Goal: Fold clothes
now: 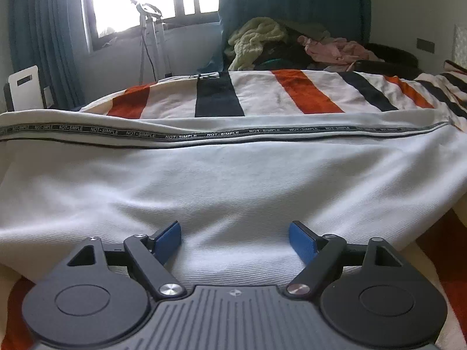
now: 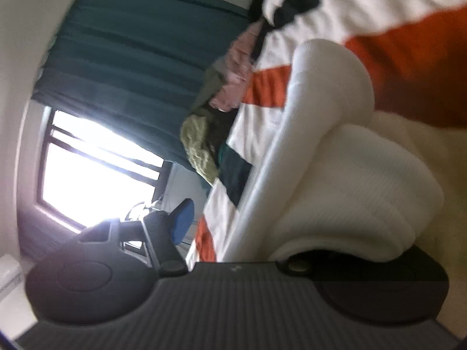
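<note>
A white ribbed garment (image 1: 227,180) lies spread on the bed, with a black "NOT-SIMPLE" lettered band (image 1: 204,134) running across its far side. My left gripper (image 1: 235,234) hovers low over its near edge, open, its blue pads (image 1: 167,237) wide apart with nothing between them. The right wrist view is rolled sideways and blurred. There, a bunched fold of the same white garment (image 2: 359,180) drapes over the right side of my right gripper (image 2: 239,224) and hides that finger. The other finger's blue pad (image 2: 182,223) stands out wide, so the gripper is open.
A white blanket with orange and black stripes (image 1: 262,93) covers the bed. A heap of other clothes (image 1: 292,43), yellow-green and pink among them, sits at the far end. Beyond are teal curtains (image 1: 43,38), a bright window and a metal stand (image 1: 151,40).
</note>
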### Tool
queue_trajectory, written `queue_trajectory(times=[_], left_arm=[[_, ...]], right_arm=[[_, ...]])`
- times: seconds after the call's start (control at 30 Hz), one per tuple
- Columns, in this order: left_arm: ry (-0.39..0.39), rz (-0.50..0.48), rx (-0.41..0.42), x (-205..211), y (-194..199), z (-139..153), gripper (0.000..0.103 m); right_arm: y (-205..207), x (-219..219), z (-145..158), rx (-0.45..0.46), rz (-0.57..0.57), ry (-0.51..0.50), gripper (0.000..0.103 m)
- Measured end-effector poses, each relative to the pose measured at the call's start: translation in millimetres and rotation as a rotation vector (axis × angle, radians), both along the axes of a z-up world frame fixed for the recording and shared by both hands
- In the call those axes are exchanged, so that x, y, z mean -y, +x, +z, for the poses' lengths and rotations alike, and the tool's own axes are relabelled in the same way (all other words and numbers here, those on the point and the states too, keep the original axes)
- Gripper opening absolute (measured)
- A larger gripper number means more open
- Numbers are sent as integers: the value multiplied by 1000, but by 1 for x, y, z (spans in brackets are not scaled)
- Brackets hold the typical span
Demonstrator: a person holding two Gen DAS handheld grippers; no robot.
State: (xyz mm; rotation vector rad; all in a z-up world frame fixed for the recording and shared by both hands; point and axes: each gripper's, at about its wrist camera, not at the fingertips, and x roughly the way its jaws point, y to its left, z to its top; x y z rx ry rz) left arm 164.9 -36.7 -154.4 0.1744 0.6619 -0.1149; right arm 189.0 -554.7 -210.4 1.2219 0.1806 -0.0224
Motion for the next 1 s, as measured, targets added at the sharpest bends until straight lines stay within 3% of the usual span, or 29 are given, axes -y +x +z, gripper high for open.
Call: queue_trajectory(times=[0.2, 0.27, 0.33, 0.43, 0.6, 0.67, 0.77, 0.87, 1.0], left_arm=[[-25, 15, -29, -4, 4, 1, 83], [-34, 17, -33, -5, 6, 1, 83], [-41, 17, -38, -6, 6, 2, 83], [-49, 15, -44, -7, 8, 2, 84], [-97, 19, -47, -19, 14, 10, 90], [-124, 29, -48, -26, 17, 15, 90], [-163, 44, -48, -37, 21, 22, 90], [-201, 74, -38, -51, 24, 31, 93], [-243, 198, 20, -86, 23, 48, 96]], right_arm=[[-3, 9, -15, -174, -93, 42, 68], [-7, 14, -20, -196, -117, 61, 60], [-9, 14, -13, -240, -139, 17, 51], [-9, 8, -1, -301, -166, -69, 16], [-27, -7, 24, -245, -221, -186, 12], [-28, -19, 47, -220, -229, -265, 12], [-14, -50, 98, -184, -208, -505, 12], [-4, -102, 142, -144, -182, -727, 12], [9, -185, 189, -59, -127, -992, 12]])
